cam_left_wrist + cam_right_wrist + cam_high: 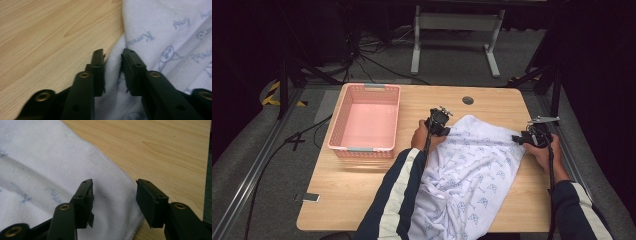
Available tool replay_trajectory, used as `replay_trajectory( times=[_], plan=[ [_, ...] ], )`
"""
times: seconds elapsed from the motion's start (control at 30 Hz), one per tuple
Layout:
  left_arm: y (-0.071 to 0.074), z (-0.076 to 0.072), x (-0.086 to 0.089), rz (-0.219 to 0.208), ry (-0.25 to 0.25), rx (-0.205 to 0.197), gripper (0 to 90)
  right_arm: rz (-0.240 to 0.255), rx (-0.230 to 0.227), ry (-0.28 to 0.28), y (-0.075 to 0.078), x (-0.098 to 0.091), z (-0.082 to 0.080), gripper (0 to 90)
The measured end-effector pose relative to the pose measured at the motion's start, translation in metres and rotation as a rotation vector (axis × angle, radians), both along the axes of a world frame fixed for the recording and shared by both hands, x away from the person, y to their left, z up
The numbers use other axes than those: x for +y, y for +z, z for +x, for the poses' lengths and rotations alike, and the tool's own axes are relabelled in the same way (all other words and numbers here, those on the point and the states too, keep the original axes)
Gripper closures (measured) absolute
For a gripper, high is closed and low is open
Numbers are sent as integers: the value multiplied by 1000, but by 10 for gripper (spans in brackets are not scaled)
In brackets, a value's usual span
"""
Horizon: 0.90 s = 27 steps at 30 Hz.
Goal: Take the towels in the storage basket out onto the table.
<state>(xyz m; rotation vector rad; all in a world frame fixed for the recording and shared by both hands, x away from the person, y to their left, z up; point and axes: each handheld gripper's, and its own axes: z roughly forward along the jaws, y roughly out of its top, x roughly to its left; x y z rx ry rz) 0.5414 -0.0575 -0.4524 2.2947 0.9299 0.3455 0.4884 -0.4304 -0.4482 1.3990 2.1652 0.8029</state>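
Reaching forward, my left hand-held gripper [112,67] pinches a fold at the white printed towel's [472,170] left edge; my right hand-held gripper [115,202] gapes wide over its right corner, on the wooden worktop [362,185] beside a pink basket [364,120]

White towel [477,165] with pale blue doodles and lettering, pink basket [365,121], light wood table [492,102], black grippers [438,122].

One white towel [477,165]; one pink basket [364,149]; two grippers.

Lab rig: black curtains [597,45], floor cables [377,65].
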Motion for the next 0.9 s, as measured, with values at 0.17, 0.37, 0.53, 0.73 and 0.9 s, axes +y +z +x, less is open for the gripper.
replay_trajectory(
  times=[0.17, 0.37, 0.53, 0.73, 0.9],
  plan=[
    [2, -4, 13, -24, 97, -50, 873, -4, 23, 18, 5, -5, -6, 853],
    [12, -13, 38, -190, 182, -70, 866, 59, -2, 52, 15, -14, -16, 874],
    [9, -32, 37, -157, 76, -35, 862, 45, -12, 166, 20, -4, -30, 869],
    [17, -93, 33, -105, -93, -91, 859, 102, -81, 332, 40, 12, -67, 870],
    [16, -130, 37, -77, -235, -3, 820, 65, -46, 498, 41, 31, -104, 871]
  ],
)
